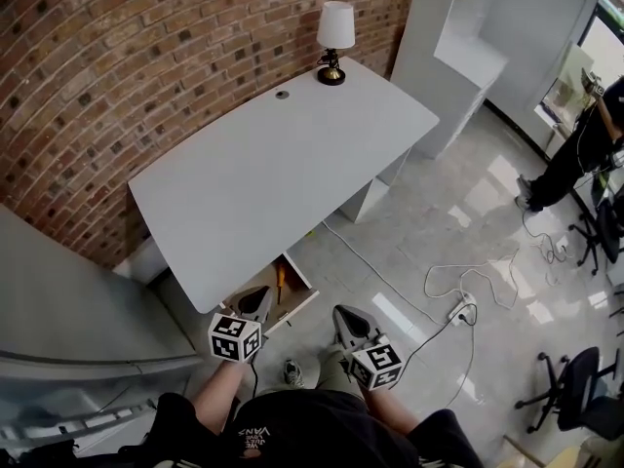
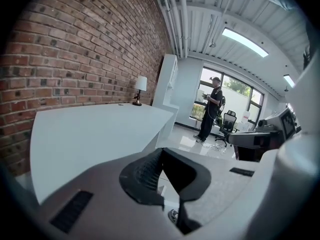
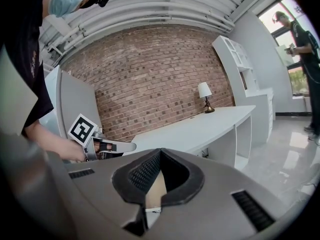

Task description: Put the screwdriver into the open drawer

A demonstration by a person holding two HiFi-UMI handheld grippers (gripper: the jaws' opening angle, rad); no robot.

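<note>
Your black shirt (image 1: pixel 292 432) is nearest, and the white letters on it seem to read VANS. Just beyond it are your two hands. The left gripper (image 1: pixel 255 302) has its jaws pressed together with nothing between them, and the right gripper (image 1: pixel 346 318) is clenched the same way, also empty. Each one carries a cube with black and white square markers.

The screwdriver (image 1: pixel 281 281), with an orange handle, lies inside the open drawer (image 1: pixel 302 292), close beside the tip of the left gripper. The drawer is pale wood inside and comes out from under the near edge of the desk (image 1: pixel 283 164). The desk top is flat, white and matte, with a small round hole (image 1: pixel 282 95) near the far side. At its far corner stands a lamp (image 1: pixel 334 42) with a white shade and a dark brass-like foot. Behind the desk runs a rough red brick wall (image 1: pixel 146 57).

Between the two grippers, low down, one shoe (image 1: pixel 292 370) shows on the glossy grey floor (image 1: pixel 439 232). A white cable (image 1: pixel 390 281) crosses the floor to a power strip (image 1: pixel 458 310) on the right. Further right stand dark office chairs (image 1: pixel 575 378), and a person (image 1: pixel 575 154) in dark clothes stands by the window.
</note>
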